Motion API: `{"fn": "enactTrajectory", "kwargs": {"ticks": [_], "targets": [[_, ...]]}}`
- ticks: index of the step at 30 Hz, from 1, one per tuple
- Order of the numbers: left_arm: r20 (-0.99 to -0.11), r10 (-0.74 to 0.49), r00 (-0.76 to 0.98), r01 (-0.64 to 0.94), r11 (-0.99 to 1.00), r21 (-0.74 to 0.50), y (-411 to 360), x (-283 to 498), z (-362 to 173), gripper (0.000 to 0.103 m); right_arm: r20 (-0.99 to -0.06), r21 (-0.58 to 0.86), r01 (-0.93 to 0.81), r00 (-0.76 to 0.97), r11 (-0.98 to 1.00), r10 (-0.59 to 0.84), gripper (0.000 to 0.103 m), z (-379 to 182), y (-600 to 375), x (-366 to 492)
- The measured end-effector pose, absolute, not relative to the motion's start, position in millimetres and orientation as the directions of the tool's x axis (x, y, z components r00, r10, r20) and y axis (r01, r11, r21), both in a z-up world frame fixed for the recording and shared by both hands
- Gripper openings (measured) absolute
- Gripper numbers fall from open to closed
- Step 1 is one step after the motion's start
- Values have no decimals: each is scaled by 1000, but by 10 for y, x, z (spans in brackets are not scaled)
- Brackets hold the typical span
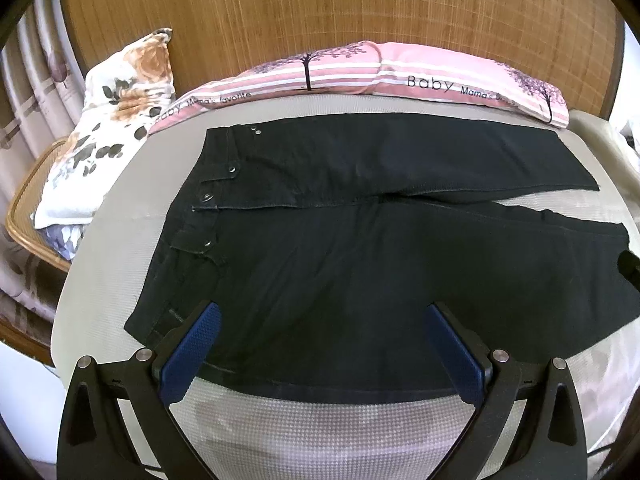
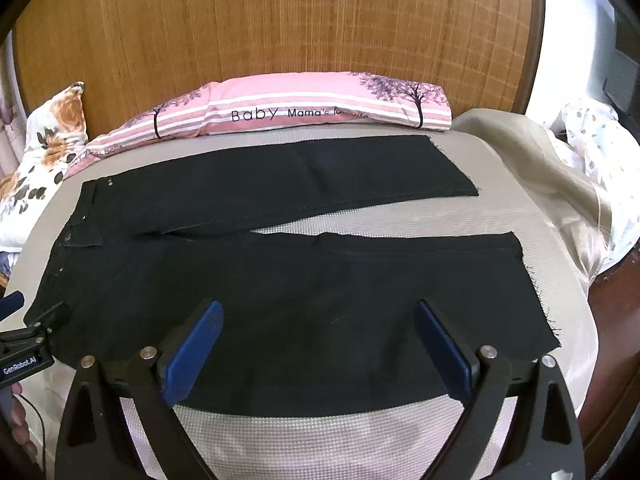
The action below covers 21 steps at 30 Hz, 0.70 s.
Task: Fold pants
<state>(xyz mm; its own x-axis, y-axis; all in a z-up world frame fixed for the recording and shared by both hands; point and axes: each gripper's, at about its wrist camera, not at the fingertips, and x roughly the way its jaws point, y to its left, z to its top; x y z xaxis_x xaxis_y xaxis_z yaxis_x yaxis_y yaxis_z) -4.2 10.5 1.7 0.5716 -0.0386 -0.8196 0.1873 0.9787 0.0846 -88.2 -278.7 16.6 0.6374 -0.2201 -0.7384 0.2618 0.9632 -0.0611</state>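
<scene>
Both grippers, left gripper [image 1: 322, 320] and right gripper [image 2: 318, 318], gape wide, empty; black pants [image 1: 360, 264] lie flat.

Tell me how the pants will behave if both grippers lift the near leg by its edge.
The pants will likely sag between grips: flat, soft cloth with creases. Probably fairly heavy denim, judging by the rivets and thick seams. The frayed hem may shed threads. Left gripper and right gripper are open.
</scene>
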Motion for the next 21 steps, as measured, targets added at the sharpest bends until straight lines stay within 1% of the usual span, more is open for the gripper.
{"fn": "enactTrajectory", "kwargs": {"ticks": [21], "targets": [[-824, -38, 565, 194, 977, 88, 86, -41, -21, 101, -735, -67, 262, 640, 963, -225, 93, 178, -2846, -842]]}}
